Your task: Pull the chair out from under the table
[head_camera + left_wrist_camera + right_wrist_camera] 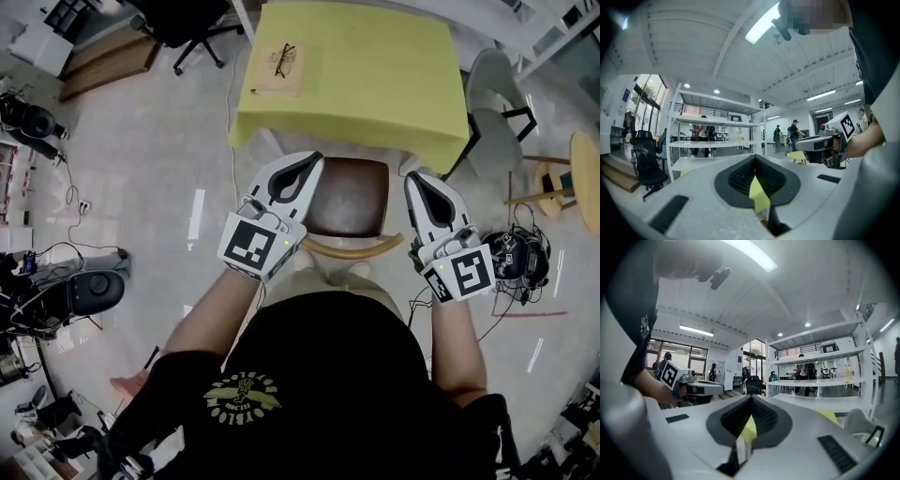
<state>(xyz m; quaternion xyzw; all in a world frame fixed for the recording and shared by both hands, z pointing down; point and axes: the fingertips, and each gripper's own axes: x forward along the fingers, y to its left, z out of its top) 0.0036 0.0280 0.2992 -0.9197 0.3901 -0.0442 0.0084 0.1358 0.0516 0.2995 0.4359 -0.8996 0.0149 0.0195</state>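
Observation:
In the head view a chair with a brown seat [352,195] and a curved wooden backrest [352,249] stands tucked partway under the yellow-green table [375,84]. My left gripper [307,161] hovers above the chair's left side and my right gripper [418,180] above its right side. Both point level and away from me, and both are shut with nothing in them. Neither touches the chair. In the left gripper view the shut jaws [755,160] face the room, with the right gripper [820,143] beside them. The right gripper view shows its shut jaws [751,397] and the left gripper [696,388].
Glasses on a notebook [282,60] lie at the table's left end. A grey chair [495,122] and a round yellow table [586,178] stand at the right, cables and headphones [520,255] lie on the floor beside me, and a black office chair [183,23] is far left. White shelving [712,140] stands ahead.

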